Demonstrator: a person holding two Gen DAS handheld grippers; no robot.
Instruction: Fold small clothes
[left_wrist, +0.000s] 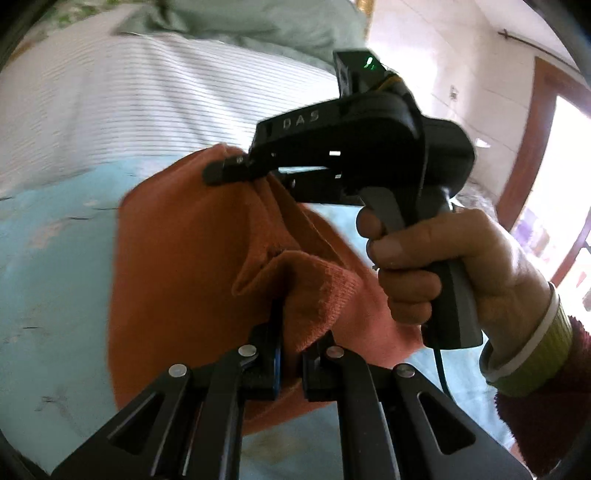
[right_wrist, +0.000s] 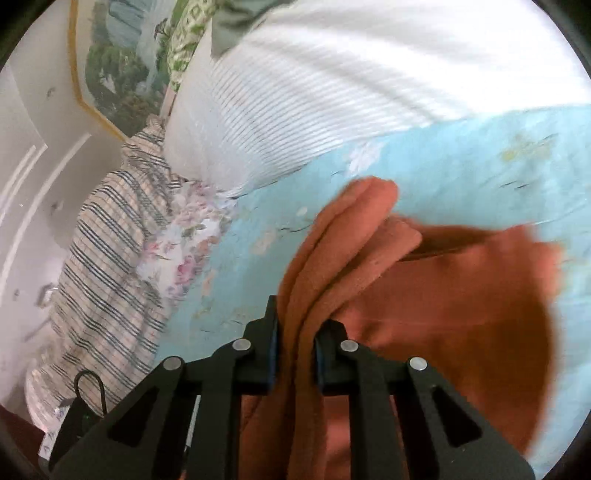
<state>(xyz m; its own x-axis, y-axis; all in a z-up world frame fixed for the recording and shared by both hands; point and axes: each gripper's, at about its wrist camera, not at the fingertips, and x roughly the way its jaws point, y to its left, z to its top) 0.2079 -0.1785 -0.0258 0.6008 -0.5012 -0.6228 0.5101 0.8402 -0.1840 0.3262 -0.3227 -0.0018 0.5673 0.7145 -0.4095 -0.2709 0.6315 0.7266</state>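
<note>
orange knit garment (left_wrist: 177, 266) bunched in folds, both grippers' jaws pinching its edge

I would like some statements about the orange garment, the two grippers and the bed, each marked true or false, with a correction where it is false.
1. Both grippers are shut on the orange garment. True: the left gripper pinches a fold of it, and the right gripper clamps a bunched edge.
2. The garment lies over a light blue sheet. True.
3. The striped pillow rests on top of the garment. False: it lies beyond the garment, further up the bed.
4. The hand holding the right gripper wears a glove. False: it is bare, with a green cuff at the wrist.
</note>
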